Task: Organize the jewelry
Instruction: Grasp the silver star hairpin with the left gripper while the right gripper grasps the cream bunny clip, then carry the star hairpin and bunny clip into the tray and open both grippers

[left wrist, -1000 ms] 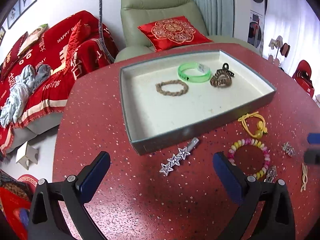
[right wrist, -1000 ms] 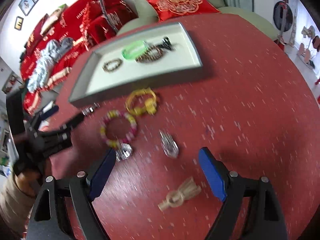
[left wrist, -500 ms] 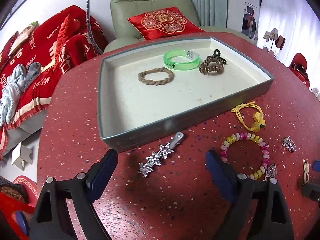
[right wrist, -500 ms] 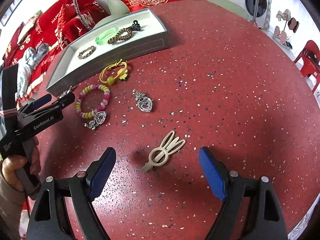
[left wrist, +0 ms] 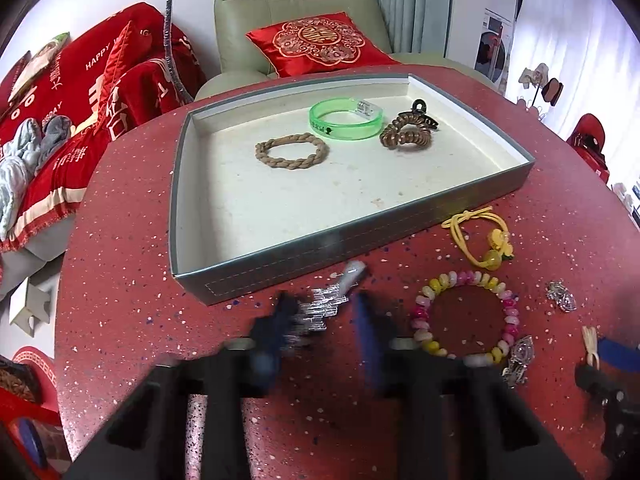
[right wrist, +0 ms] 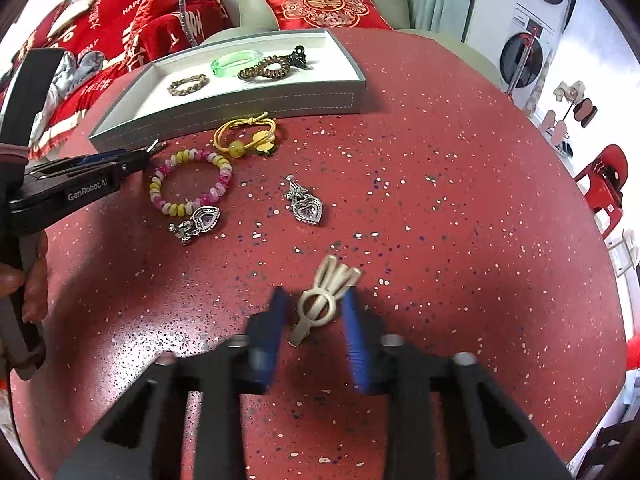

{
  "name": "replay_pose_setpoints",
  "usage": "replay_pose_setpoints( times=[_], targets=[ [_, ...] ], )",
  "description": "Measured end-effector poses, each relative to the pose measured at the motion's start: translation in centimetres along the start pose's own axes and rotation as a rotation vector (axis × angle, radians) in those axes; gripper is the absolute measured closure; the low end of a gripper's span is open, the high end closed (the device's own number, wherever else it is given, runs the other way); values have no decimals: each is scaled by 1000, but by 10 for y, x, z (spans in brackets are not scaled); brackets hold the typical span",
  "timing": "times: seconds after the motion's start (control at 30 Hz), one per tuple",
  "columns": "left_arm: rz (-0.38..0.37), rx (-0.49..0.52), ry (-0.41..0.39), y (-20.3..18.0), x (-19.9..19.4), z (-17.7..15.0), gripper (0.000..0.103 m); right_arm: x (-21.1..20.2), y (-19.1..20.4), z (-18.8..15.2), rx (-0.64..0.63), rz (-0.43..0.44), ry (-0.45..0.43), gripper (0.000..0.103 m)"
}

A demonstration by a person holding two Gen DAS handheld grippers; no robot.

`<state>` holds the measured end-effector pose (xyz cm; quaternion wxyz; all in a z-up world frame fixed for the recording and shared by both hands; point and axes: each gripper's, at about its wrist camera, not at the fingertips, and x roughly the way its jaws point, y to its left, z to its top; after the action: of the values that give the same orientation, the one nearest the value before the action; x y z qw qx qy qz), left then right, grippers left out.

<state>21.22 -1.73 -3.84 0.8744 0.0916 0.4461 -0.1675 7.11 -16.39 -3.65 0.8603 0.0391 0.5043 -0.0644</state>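
In the left wrist view my left gripper points down at a silver star hair clip lying just in front of the grey tray. Its jaws are closing, blurred, with the clip between the pads and a sliver of gap still showing. My right gripper is closing around a beige pronged hair clip on the red table. One pad is at the prongs and the other is slightly apart from the ring. The tray holds a braided brown band, a green bangle and a brown coil tie.
A yellow hair tie, a bead bracelet and two heart pendants lie loose between the grippers. A person's hand holds the left gripper at the table's left edge. A green armchair stands behind the table.
Both grippers' jaws have narrowed from wide open to close around their clips. The right gripper has moved forward and down over the beige clip. The left gripper has hardly shifted.
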Motion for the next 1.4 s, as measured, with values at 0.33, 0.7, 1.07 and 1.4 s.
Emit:
replay_pose_setpoints(
  times=[0.33, 0.7, 1.07, 1.4],
  targets=[
    [-17, -52, -20, 1, -14, -9, 69, -11, -23, -1, 81, 179, -46, 82],
    [-79, -84, -63, -3, -41, -8, 69, -27, -32, 14, 107, 275, -101, 82],
    [-87, -106, -102, 0, -58, 3, 69, -29, -31, 44, 84, 310, -126, 82],
    [-70, -119, -123, 8, -61, 24, 69, -25, -28, 92, 47, 330, -154, 82]
  ],
)
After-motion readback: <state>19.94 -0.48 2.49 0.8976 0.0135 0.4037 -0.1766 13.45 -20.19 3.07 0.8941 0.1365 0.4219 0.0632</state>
